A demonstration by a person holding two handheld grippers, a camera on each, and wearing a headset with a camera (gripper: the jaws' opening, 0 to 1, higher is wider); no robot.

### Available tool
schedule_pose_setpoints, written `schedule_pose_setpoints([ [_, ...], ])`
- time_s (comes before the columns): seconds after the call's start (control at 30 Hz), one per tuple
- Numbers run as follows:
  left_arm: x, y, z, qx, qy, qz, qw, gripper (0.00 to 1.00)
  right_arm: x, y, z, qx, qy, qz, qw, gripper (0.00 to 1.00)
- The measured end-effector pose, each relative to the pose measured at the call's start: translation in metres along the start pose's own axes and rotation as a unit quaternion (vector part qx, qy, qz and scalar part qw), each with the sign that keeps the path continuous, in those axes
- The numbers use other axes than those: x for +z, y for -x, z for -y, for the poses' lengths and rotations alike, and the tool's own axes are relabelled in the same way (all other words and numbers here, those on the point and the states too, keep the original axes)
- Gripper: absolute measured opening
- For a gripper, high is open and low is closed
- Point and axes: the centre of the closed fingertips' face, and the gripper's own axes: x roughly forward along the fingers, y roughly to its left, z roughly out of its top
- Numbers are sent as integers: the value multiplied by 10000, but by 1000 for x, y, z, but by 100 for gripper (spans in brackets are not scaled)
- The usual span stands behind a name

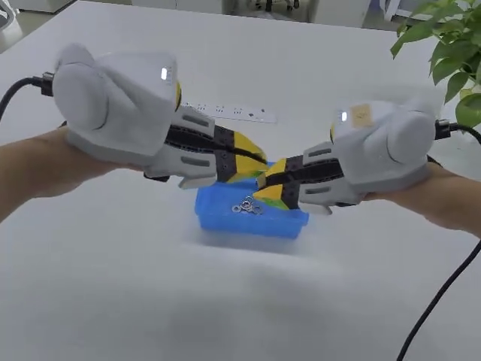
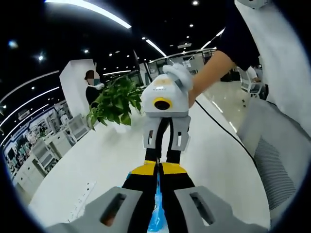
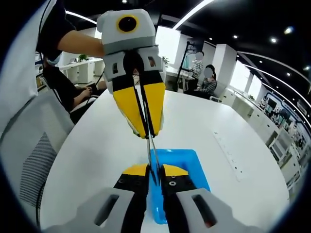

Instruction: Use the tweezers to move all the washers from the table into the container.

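Two hand-held grippers meet tip to tip above a shallow blue plastic container (image 1: 225,222) on a white table (image 1: 135,301). In the head view the left gripper (image 1: 259,159) comes in from the left and the right gripper (image 1: 264,188) from the right, both just above the container's far edge. A small cluster of silver metal washers (image 1: 248,206) lies inside the container, near its middle.

The right gripper view shows what links the two tools: thin metal tweezers (image 3: 149,150) run from between the closed yellow jaws of the left gripper (image 3: 146,132) down into the right gripper (image 3: 154,171), whose jaws are also pressed together on them, over the container (image 3: 182,162).

The left gripper view looks along its own pinched jaws at the right gripper (image 2: 163,156), with a leafy green plant (image 2: 114,102) behind it. A white power strip (image 1: 233,113) lies on the table beyond the container.
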Motion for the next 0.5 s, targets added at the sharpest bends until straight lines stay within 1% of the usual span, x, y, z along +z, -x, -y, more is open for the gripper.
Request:
schedule_pose_setpoints([
  [0.17,-2,7,13,9,147,81,9999,5,-1,10,-12,60,129,-96,9999,9],
  [0.2,-1,8,16,0,205,130,9997,5,-1,11,-16,99,132,-106,9998,9],
  [0.23,-1,9,17,-13,242,166,9996,5,-1,12,-17,120,137,-114,9998,9],
  [0.33,-2,8,22,-52,265,181,9995,5,-3,12,-23,173,162,-204,9995,9],
  [0.4,-5,8,27,-100,306,205,9993,5,-6,12,-27,241,142,-266,9993,9],
  [0.47,-9,8,30,-102,429,231,9988,5,-9,12,-32,296,132,-341,9989,9],
  [0.5,-13,9,33,-105,514,234,9983,5,-11,12,-35,324,127,-378,9987,9],
])
